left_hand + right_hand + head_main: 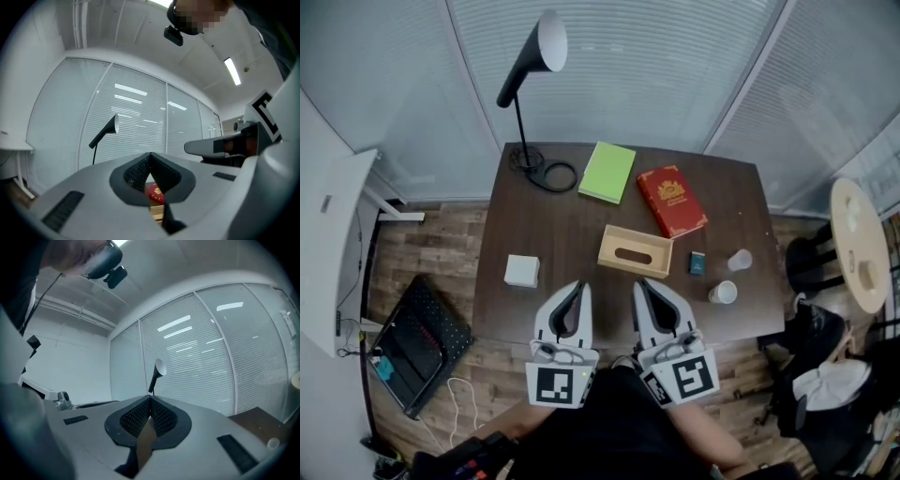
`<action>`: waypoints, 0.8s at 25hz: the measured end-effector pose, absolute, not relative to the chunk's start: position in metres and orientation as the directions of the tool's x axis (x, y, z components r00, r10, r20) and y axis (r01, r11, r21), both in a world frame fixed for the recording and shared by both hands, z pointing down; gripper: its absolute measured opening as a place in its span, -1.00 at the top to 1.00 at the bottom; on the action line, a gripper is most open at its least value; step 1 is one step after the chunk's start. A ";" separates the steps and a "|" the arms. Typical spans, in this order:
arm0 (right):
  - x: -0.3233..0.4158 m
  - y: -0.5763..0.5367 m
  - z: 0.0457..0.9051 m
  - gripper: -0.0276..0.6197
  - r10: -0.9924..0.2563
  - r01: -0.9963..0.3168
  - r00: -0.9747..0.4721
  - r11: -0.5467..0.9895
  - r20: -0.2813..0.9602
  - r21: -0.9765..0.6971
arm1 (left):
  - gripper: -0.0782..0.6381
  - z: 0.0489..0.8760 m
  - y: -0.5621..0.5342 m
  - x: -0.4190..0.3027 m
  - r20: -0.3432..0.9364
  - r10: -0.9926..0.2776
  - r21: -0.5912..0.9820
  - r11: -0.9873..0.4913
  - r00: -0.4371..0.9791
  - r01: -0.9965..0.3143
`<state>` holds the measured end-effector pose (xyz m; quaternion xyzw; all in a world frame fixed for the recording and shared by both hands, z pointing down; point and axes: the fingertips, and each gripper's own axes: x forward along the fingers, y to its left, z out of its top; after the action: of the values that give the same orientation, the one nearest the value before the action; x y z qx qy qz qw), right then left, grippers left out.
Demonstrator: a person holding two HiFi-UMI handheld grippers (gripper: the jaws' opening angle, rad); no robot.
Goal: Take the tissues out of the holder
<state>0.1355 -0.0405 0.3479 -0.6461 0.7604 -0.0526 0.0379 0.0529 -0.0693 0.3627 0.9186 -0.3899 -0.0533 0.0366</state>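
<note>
Now left gripper [580,289], right gripper [639,286] abreast at table [562,234] edge, level, fingers [161,418] closed, empty.

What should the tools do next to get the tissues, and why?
Probably move the right tool forward over the wooden holder and open it. Both it and the left tool are shut and empty. They are at the near edge of the table, short of the holder, which sits mid-table with nothing touching it.
</note>
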 end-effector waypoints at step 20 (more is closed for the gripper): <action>0.201 0.030 0.350 0.88 -0.982 -0.985 -0.171 0.171 -0.080 0.006 | 0.78 0.352 0.007 0.120 -0.123 -0.746 0.050 -0.664 0.655 -0.746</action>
<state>0.2012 0.0302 0.3496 -0.6434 0.7645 0.0283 0.0288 0.1203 0.0066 0.3522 0.9097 -0.4100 -0.0664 -0.0023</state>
